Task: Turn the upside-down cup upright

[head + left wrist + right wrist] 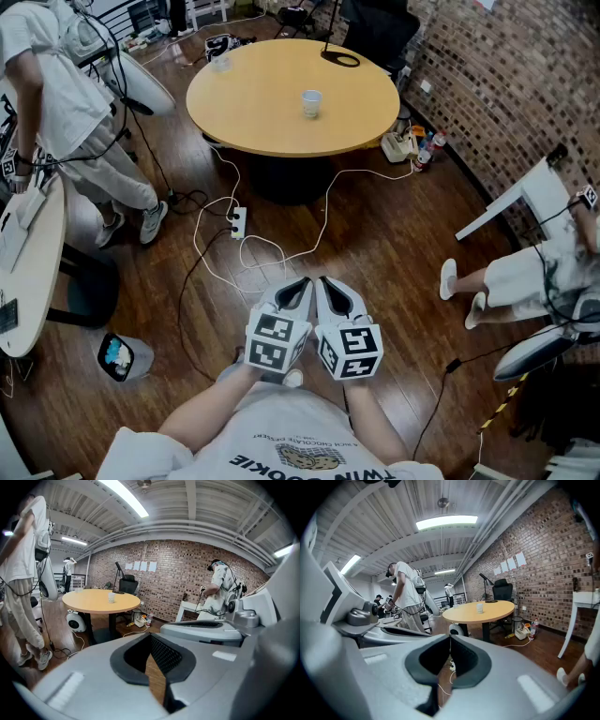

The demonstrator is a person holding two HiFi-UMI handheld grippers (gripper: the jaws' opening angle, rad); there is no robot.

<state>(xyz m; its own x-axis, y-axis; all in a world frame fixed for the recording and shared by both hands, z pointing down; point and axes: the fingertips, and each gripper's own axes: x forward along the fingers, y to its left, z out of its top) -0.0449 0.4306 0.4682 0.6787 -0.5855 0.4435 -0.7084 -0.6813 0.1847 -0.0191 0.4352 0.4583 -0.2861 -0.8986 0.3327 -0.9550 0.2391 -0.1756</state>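
Note:
A small pale cup (310, 103) stands near the middle of the round wooden table (253, 103), far ahead of me. It also shows in the left gripper view as the cup (111, 597) and in the right gripper view as the cup (479, 607). It is too small to tell which way up it is. My left gripper (301, 284) and right gripper (327, 283) are held side by side close to my body, over the floor. Both are shut with nothing between the jaws, as the left gripper (150, 635) and right gripper (450, 638) show in their own views.
White cables and a power strip (237, 222) lie on the wooden floor between me and the table. A person in white (56, 94) stands at the left by a white desk (28, 262). Another person (534, 272) sits at the right. A black ring (342, 59) lies on the table's far side.

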